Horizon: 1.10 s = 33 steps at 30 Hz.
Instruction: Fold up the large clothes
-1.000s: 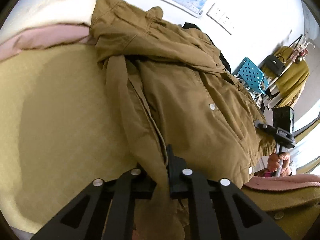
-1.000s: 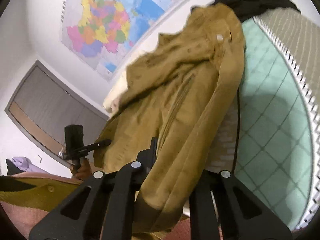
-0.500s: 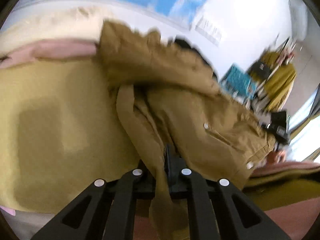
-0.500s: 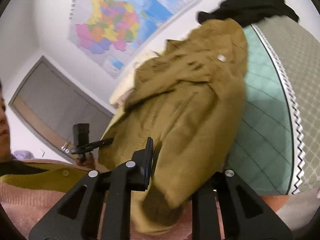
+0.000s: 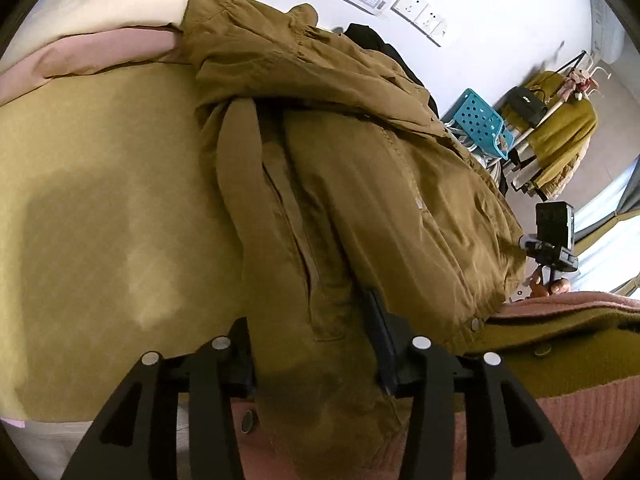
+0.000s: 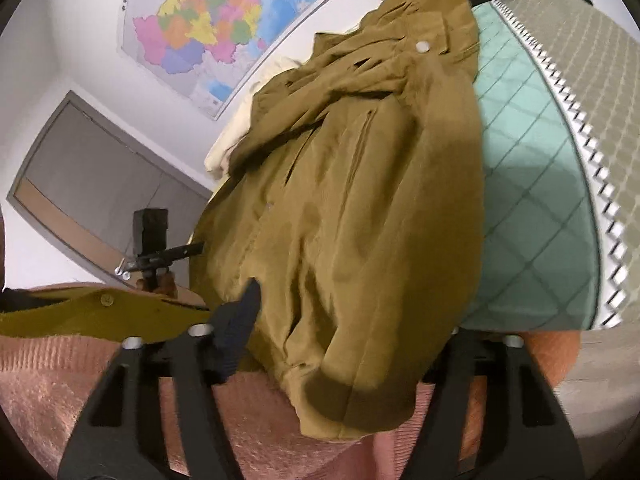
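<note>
Hand-held grippers, two, level over the near edge of the bed: left hand-held gripper [image 5: 316,344] spread fairly wide with a hanging fold of the one olive-brown jacket [image 5: 360,184] between its fingers [image 5: 378,336], right hand-held gripper [image 6: 340,320] spread wide around the jacket's near hem and cuff. Jacket draped from the far pillows down toward the near edge, across a mustard blanket [image 5: 100,200] on the left and a green quilt [image 6: 532,184] on the right. Right hand [image 5: 546,284] seen gripping its handle at the jacket's right edge, left hand [image 6: 160,282] likewise at the left edge.
</note>
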Motion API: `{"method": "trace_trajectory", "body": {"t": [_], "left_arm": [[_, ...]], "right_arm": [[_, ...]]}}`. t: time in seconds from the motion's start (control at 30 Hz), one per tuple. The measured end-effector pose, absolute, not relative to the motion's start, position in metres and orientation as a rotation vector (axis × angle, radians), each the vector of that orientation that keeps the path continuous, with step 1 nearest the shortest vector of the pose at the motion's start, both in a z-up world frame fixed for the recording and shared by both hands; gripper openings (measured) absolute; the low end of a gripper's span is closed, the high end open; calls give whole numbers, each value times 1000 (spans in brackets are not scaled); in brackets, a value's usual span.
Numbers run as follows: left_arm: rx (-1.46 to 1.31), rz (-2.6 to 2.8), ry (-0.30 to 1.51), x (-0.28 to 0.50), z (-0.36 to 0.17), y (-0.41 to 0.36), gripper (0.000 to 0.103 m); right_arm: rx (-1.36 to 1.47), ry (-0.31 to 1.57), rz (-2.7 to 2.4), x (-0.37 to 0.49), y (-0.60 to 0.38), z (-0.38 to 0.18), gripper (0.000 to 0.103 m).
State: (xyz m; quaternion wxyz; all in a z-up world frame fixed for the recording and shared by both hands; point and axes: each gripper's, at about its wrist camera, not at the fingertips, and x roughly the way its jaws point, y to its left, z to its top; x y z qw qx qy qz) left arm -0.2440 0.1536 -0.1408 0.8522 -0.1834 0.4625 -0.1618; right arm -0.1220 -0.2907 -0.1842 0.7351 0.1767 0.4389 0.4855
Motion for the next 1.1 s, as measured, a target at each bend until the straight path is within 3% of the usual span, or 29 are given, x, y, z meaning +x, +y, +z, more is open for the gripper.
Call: {"method": "trace_trajectory", "body": {"t": [0.03, 0.07, 0.17, 0.2, 0.57, 1.1], "left_arm": [[-393, -341, 974, -243, -141, 152, 43], [-395, -341, 976, -243, -140, 152, 43], [-425, -335, 992, -239, -139, 150, 8], [-424, -326, 988, -238, -137, 146, 7], [-495, -326, 858, -235, -80, 169, 7], [-588, -339, 825, -178, -21, 202, 13]], "right_arm": [[381, 951, 1077, -125, -288, -182, 29], [391, 932, 1099, -127, -287, -178, 25], [393, 847, 1148, -131, -289, -158, 19], [401, 833, 1151, -131, -292, -153, 18], [478, 628, 1142, -103, -308, -82, 15], [628, 595, 1060, 5, -292, -21, 15]]}}
